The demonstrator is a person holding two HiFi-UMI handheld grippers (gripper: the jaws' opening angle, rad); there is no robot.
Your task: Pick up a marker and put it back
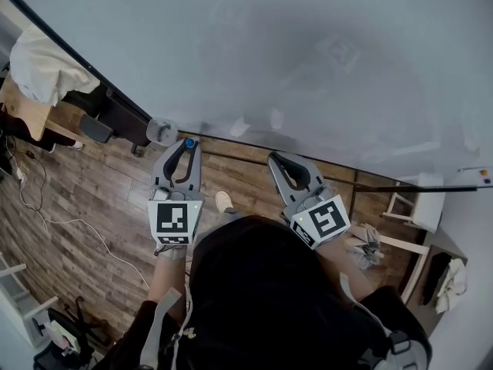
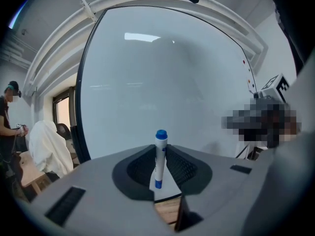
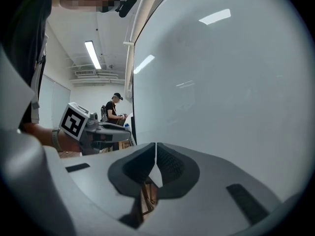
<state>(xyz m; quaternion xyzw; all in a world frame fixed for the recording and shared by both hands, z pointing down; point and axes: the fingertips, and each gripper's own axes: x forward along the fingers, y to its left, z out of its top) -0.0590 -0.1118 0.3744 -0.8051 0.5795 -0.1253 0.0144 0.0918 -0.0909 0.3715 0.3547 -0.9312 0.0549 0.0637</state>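
Left gripper view shows the left gripper [image 2: 160, 150] clamped on a blue-capped marker [image 2: 160, 163]. The marker stands upright between the jaws, its cap rising above their tips, with the whiteboard [image 2: 162, 73] behind it. In the right gripper view, the right gripper [image 3: 155, 151] has its jaws pressed together with nothing between them. In the head view both grippers are held side by side, pointing toward the whiteboard, over a wooden floor [image 1: 77, 199].
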